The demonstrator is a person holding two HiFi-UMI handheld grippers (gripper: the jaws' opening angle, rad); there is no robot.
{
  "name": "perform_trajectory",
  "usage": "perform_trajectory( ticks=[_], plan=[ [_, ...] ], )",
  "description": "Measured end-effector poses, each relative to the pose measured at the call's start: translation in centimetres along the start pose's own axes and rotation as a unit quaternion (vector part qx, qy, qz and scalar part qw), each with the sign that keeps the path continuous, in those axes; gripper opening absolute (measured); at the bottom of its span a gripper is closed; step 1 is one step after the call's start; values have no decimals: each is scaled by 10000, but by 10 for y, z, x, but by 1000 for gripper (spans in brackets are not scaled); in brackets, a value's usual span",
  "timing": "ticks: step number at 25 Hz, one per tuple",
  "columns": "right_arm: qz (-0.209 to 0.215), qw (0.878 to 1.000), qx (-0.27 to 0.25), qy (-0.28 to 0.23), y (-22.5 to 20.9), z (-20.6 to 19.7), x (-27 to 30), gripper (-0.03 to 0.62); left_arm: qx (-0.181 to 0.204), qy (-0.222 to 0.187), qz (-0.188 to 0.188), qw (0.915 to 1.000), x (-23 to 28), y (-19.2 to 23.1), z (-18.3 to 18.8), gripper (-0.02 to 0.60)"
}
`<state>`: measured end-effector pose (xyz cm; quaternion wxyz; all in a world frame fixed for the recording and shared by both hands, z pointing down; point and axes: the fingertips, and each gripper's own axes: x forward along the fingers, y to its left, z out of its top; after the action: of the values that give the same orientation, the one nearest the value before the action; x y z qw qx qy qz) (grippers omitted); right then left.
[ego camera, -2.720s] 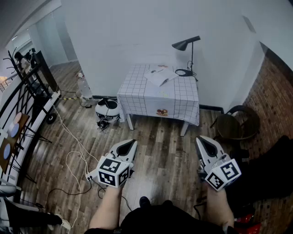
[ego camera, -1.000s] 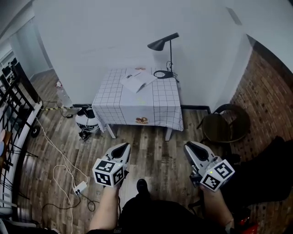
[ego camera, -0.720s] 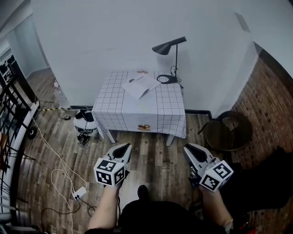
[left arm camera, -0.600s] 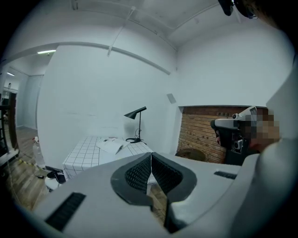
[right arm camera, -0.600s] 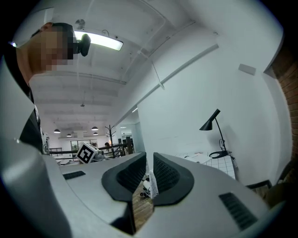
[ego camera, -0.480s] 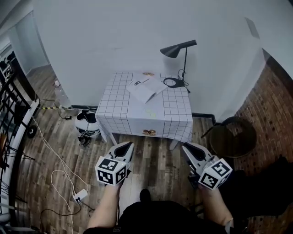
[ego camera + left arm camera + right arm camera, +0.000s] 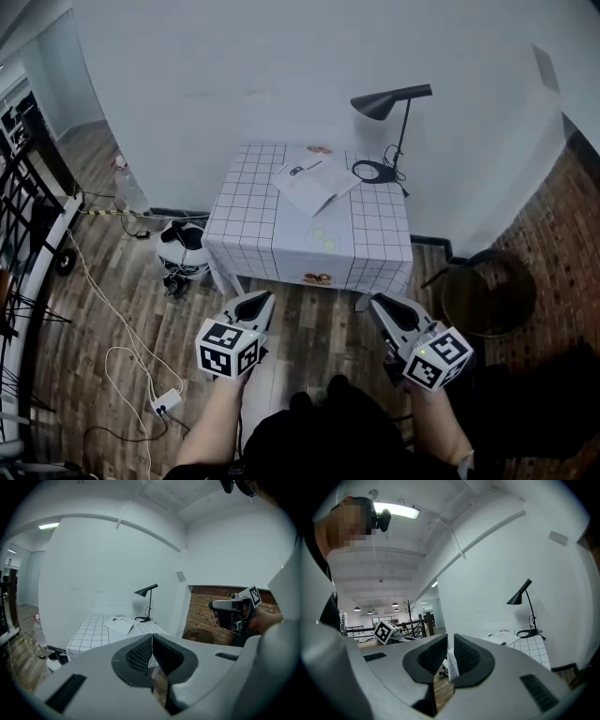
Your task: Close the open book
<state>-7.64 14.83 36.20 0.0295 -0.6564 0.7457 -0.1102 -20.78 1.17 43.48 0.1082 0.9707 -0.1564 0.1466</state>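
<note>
The open book point(image 7: 314, 183) lies with its white pages up on the far half of a small table under a checked cloth point(image 7: 253, 202), beside a black desk lamp point(image 7: 392, 101). Both grippers hang over the wooden floor short of the table's near edge and point at it. My left gripper point(image 7: 262, 297) has its jaws together and holds nothing. My right gripper point(image 7: 376, 302) shows only a narrow slit between its jaws, also with nothing in it. The book point(image 7: 119, 623) appears far ahead in the left gripper view, and small at the right in the right gripper view point(image 7: 499, 637).
A dark round chair point(image 7: 487, 295) stands right of the table by the brick wall. A white round appliance point(image 7: 183, 246) and cables point(image 7: 122, 309) with a power strip point(image 7: 166, 401) lie on the floor at the left. A black railing point(image 7: 28, 216) runs along the far left.
The person has walked nearer the table, which now looks larger and closer. Both grippers came forward with the body. Their jaws look the same.
</note>
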Motion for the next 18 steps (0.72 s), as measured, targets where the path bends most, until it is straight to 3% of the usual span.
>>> perform_trajectory(
  ticks=[7, 18],
  plan=[
    [-198, 9995, 242, -21, -56, -6, 19, 35, 81, 158, -24, 9998, 41, 13, 5, 11],
    [308, 9980, 520, 189, -180, -3, 118, 34, -93, 343, 430, 9984, 162, 68, 36, 11]
  ],
)
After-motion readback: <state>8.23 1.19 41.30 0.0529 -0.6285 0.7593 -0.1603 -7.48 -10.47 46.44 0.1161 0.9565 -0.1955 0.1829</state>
